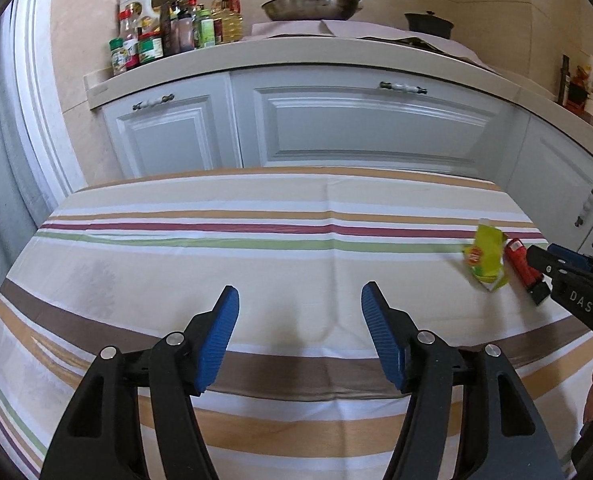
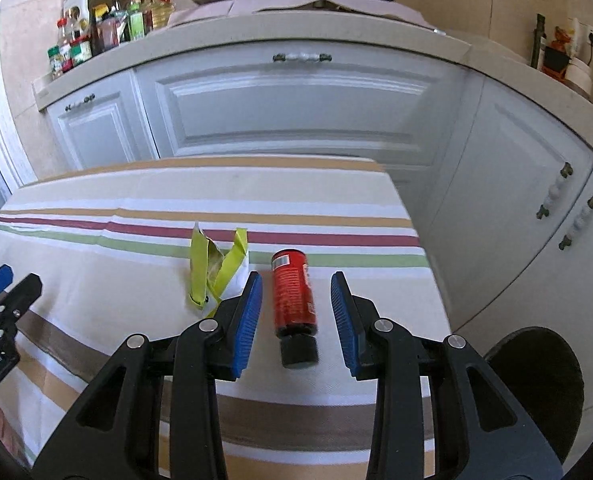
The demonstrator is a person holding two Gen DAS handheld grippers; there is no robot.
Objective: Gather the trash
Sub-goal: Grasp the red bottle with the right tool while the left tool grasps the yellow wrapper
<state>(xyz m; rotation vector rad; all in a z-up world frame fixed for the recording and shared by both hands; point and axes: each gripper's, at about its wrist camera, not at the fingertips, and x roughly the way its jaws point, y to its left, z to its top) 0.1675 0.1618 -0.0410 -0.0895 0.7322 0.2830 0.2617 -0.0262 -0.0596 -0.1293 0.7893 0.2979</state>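
Right wrist view: the right gripper (image 2: 296, 304) is seen with its blue-padded fingers (image 2: 246, 312) spread wide on either side of a red bottle (image 2: 293, 294), neither pad touching it, so nothing is held. The bottle lies on its side on the striped tablecloth (image 2: 96, 280), its black cap (image 2: 299, 351) turned toward the camera. Just to its left a torn yellow-green wrapper (image 2: 216, 270) is found, partly standing up, close beside the left-hand finger. The table's right edge is near the bottle, and a dark round object (image 2: 536, 384) is seen on the floor beyond it.

In the left wrist view the left gripper (image 1: 300, 336) is likewise held wide apart and empty, above bare cloth near the table's front edge. The wrapper (image 1: 485, 258) and bottle (image 1: 522, 266) are seen far to its right, with the right gripper (image 1: 552, 262) at them. White cabinets (image 1: 360, 128) and a counter with a pan (image 1: 312, 6) and bottles (image 1: 184, 28) are behind the table.
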